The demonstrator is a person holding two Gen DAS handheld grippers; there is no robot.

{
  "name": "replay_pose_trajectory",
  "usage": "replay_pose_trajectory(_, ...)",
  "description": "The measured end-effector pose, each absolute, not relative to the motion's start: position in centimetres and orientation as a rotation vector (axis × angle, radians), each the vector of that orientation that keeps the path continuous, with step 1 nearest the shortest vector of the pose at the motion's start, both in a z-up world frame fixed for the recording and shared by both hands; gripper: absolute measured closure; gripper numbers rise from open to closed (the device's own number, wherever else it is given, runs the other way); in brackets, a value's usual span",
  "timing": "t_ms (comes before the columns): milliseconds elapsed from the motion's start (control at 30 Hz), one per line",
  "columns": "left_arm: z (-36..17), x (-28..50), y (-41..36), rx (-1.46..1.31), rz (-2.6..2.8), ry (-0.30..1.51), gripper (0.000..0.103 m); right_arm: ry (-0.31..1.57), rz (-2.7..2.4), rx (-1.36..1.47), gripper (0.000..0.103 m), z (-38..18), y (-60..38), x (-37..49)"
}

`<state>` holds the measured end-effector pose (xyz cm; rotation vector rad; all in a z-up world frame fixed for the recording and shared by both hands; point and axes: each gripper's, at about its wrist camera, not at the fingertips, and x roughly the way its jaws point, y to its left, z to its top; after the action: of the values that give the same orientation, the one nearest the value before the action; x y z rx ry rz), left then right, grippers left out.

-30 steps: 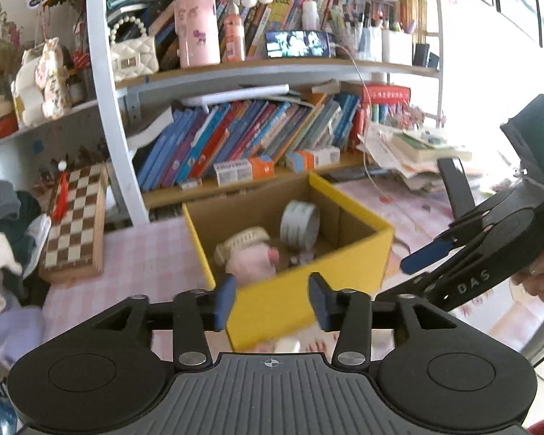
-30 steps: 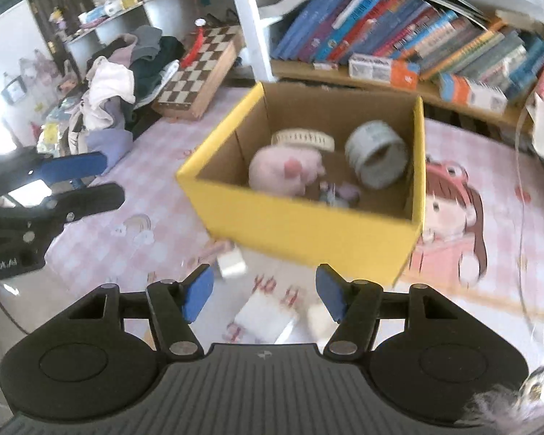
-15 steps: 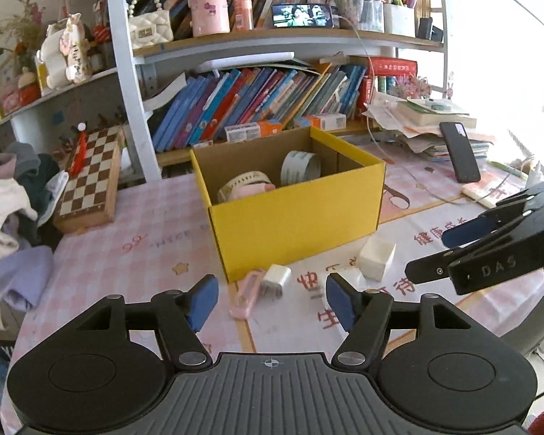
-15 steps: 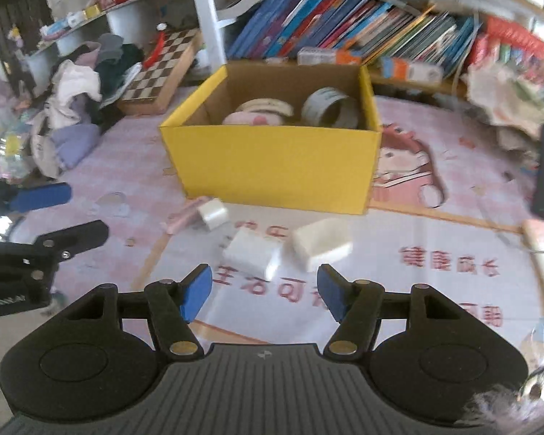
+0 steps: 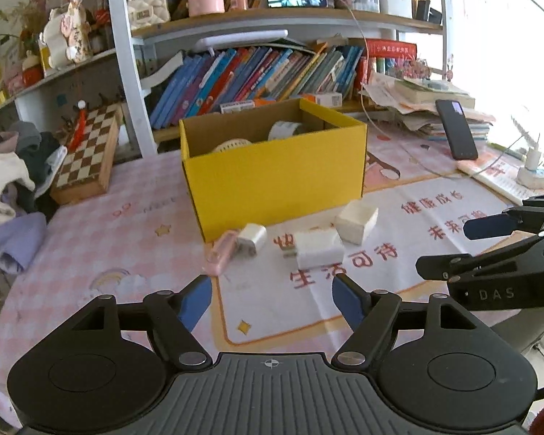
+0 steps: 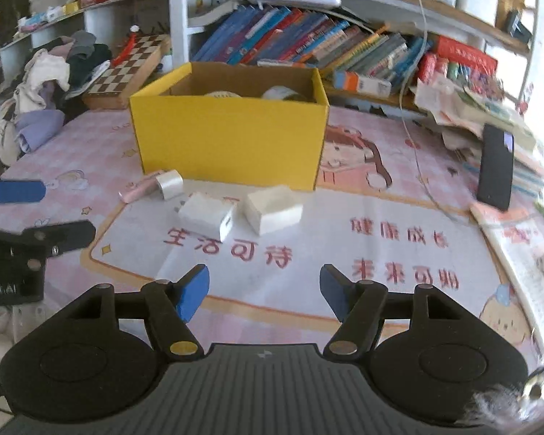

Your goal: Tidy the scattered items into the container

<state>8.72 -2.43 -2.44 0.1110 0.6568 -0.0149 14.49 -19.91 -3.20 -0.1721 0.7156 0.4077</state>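
Observation:
A yellow cardboard box [image 5: 275, 177] [image 6: 228, 141] stands on the table and holds a tape roll [image 5: 284, 130] and other items. In front of it lie a pink stick-shaped item [image 5: 219, 253] [image 6: 139, 190], a small white charger [image 5: 252, 239] [image 6: 169, 183], a white adapter block [image 5: 317, 248] [image 6: 206, 214] and a white cube-like block [image 5: 357, 219] [image 6: 273, 208]. My left gripper [image 5: 272, 299] is open and empty, short of these items. My right gripper [image 6: 264, 291] is open and empty, also short of them; it shows in the left wrist view [image 5: 489, 243].
A chessboard box [image 5: 87, 156] and a clothes pile [image 5: 14, 181] lie at the left. A black phone [image 6: 495, 166], books and papers [image 5: 435, 108] and a cable [image 6: 417, 152] are at the right. A bookshelf [image 5: 254, 72] stands behind the yellow box.
Both grippers have pulled back and lowered away from the box. The four small items in front of the box have come into view. Both grippers stay open.

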Motion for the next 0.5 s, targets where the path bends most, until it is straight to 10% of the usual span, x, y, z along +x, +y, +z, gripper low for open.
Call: replay_pose_trajectory(500,-3.2,9.4,-3.8,0.121,-0.004,0.679,0.019,0.737,0.413,-0.170,0.029,-3.7,-20.6,15.2)
